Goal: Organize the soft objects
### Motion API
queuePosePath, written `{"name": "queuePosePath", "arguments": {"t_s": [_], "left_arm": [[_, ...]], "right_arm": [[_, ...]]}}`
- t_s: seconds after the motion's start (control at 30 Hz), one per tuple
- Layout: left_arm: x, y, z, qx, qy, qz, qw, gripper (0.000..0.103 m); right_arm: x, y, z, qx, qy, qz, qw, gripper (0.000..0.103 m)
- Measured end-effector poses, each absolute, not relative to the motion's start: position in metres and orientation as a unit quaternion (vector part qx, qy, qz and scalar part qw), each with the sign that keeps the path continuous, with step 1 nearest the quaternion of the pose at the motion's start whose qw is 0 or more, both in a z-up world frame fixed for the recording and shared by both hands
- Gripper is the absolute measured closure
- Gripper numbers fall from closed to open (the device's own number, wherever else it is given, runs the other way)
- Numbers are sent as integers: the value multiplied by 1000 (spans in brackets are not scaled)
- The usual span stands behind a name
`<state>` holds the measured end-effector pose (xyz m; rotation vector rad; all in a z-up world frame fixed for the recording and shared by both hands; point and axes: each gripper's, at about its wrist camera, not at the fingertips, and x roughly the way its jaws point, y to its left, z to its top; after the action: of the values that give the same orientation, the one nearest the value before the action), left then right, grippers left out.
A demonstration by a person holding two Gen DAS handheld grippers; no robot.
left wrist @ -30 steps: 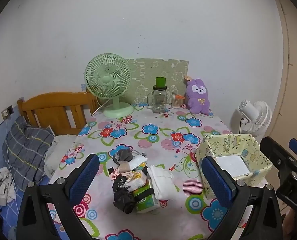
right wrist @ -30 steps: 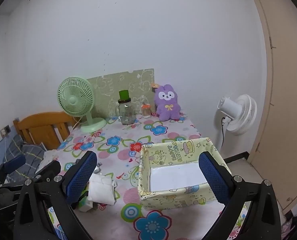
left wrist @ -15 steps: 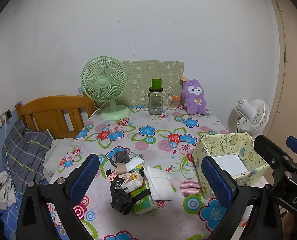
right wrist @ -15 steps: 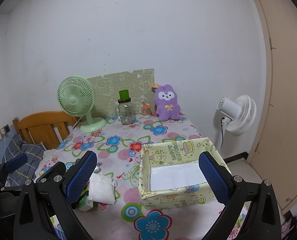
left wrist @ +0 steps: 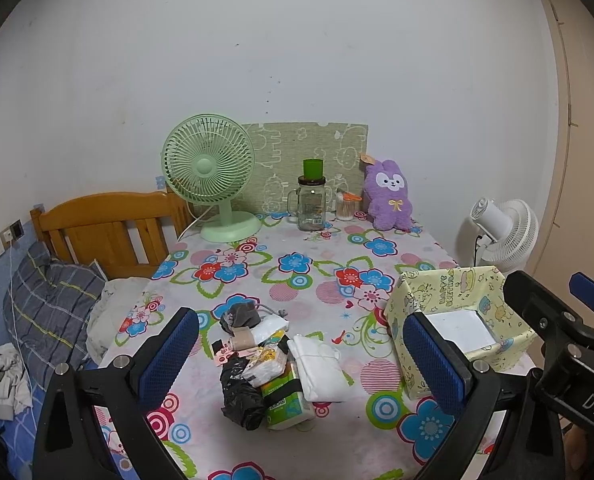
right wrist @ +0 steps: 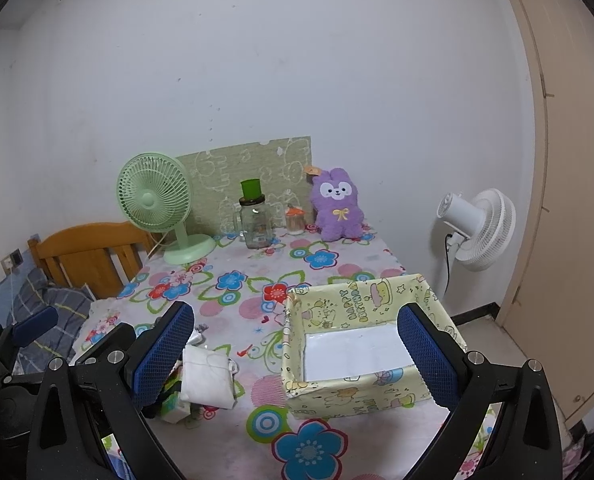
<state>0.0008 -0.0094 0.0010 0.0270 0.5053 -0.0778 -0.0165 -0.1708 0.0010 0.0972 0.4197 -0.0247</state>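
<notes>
A pile of soft items lies near the front of the flowered table (left wrist: 297,248): a white folded cloth (left wrist: 320,368), a black bag (left wrist: 239,394), a green tissue pack (left wrist: 287,400), a grey sock (left wrist: 241,314) and small packets. The white cloth also shows in the right wrist view (right wrist: 207,376). A yellow patterned box (right wrist: 371,344) with a white bottom stands to the right; it also shows in the left wrist view (left wrist: 457,320). My left gripper (left wrist: 299,360) is open above the pile. My right gripper (right wrist: 295,356) is open and empty before the box.
At the table's back stand a green fan (left wrist: 213,176), a glass jar with a green cup (left wrist: 312,200), a small jar (left wrist: 347,206) and a purple plush (left wrist: 389,196). A wooden bed headboard (left wrist: 109,224) is left, a white floor fan (right wrist: 477,228) right.
The left gripper has drawn back and up a little, so the table looks slightly farther. The right gripper has barely moved. Both stay open.
</notes>
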Motion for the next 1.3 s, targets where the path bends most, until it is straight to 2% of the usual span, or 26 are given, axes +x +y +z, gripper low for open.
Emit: {"name": "queuePosePath", "arguments": {"t_s": [1.3], "left_arm": [[3,-11,-2,13,249,-42,968,0]], "right_arm": [[-14,-165,-5,46,209,-10,977,0]]}}
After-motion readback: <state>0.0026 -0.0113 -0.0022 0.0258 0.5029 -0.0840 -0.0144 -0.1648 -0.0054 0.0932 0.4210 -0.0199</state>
